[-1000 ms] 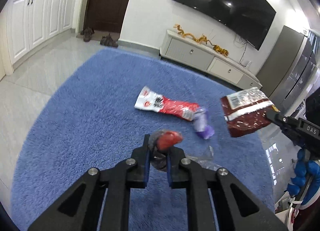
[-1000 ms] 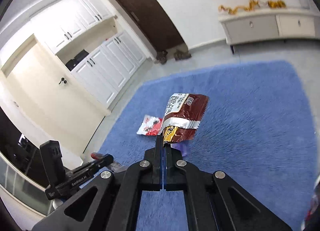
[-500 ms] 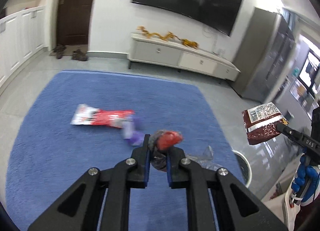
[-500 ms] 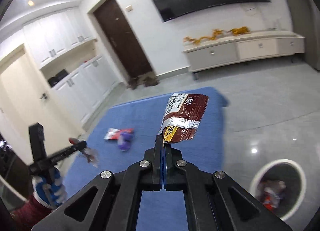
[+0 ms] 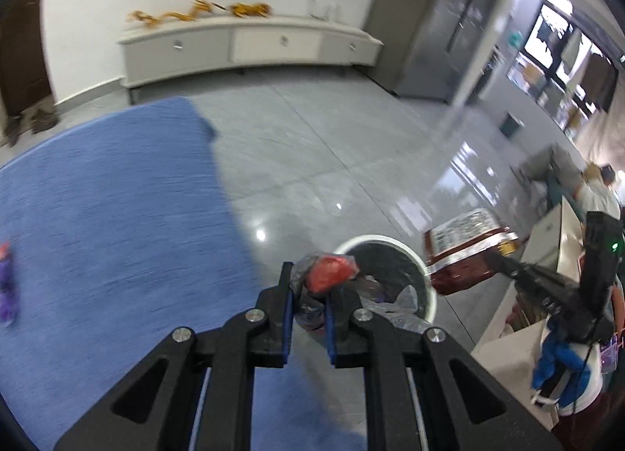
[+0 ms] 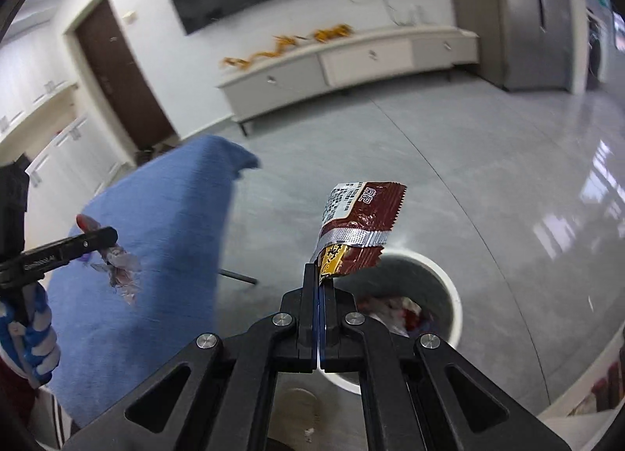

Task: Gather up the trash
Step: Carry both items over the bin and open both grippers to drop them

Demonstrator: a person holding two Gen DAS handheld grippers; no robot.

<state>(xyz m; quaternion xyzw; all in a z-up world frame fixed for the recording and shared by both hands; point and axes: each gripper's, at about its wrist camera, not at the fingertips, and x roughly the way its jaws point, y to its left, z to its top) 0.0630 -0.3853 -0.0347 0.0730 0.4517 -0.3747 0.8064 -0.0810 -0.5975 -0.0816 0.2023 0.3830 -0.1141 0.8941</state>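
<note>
My left gripper (image 5: 308, 287) is shut on a crumpled clear wrapper with a red piece (image 5: 326, 273), held at the near-left rim of a round white trash bin (image 5: 427, 296). Several wrappers lie inside the bin. My right gripper (image 6: 318, 275) is shut on the corner of a dark red snack bag (image 6: 359, 230), which hangs above that bin (image 6: 455, 300). In the left wrist view the same bag (image 5: 465, 251) hovers just right of the bin. The left gripper (image 6: 103, 238) with its wrapper shows at the left of the right wrist view, held by a gloved hand (image 6: 29, 337).
A blue rug (image 5: 105, 216) covers the floor to the left, with a purple wrapper (image 5: 8, 294) on it. The bin stands on shiny grey tiles. A white TV cabinet (image 5: 242, 48) lines the far wall. Boxes and a white counter (image 5: 547, 255) crowd the right side.
Both grippers have swung right, off the rug toward the bin. The bin has come close under both held pieces. The red-white wrapper on the rug has left the view.
</note>
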